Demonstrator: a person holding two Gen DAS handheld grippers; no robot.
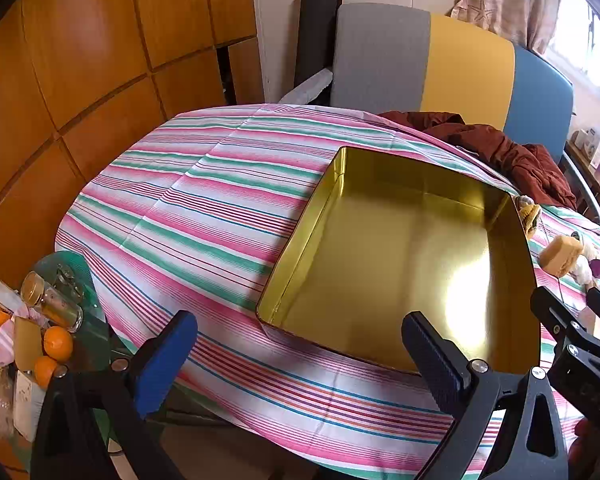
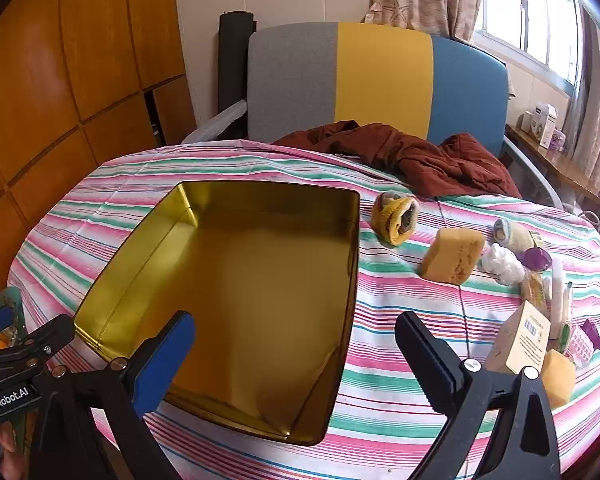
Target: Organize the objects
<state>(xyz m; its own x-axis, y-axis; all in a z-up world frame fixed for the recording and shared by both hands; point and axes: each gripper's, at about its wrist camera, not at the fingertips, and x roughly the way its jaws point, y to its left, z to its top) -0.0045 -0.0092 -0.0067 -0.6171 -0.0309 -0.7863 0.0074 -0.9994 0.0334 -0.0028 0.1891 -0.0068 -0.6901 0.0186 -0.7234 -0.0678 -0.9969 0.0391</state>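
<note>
An empty gold tin box [image 1: 396, 264] [image 2: 236, 304] lies open on the striped tablecloth [image 1: 204, 208] [image 2: 400, 384]. To its right lie a yellow rolled sock [image 2: 394, 216], a tan sponge [image 2: 452, 255] [image 1: 561, 255], a pale rolled sock [image 2: 514, 233], a white crumpled bag [image 2: 502, 264], a purple cap [image 2: 538, 258] and a cardboard box [image 2: 520, 340]. My left gripper [image 1: 300, 360] hovers open over the tin's near-left corner, nothing between its fingers. My right gripper [image 2: 296, 356] hangs open above the tin's near-right edge, also empty.
A dark red jacket [image 2: 416, 156] lies at the table's far side before a grey, yellow and blue chair [image 2: 380, 80]. Left of the table a low stand holds jars [image 1: 54, 300] and oranges [image 1: 58, 343]. Wooden cabinets [image 1: 80, 60] stand on the left.
</note>
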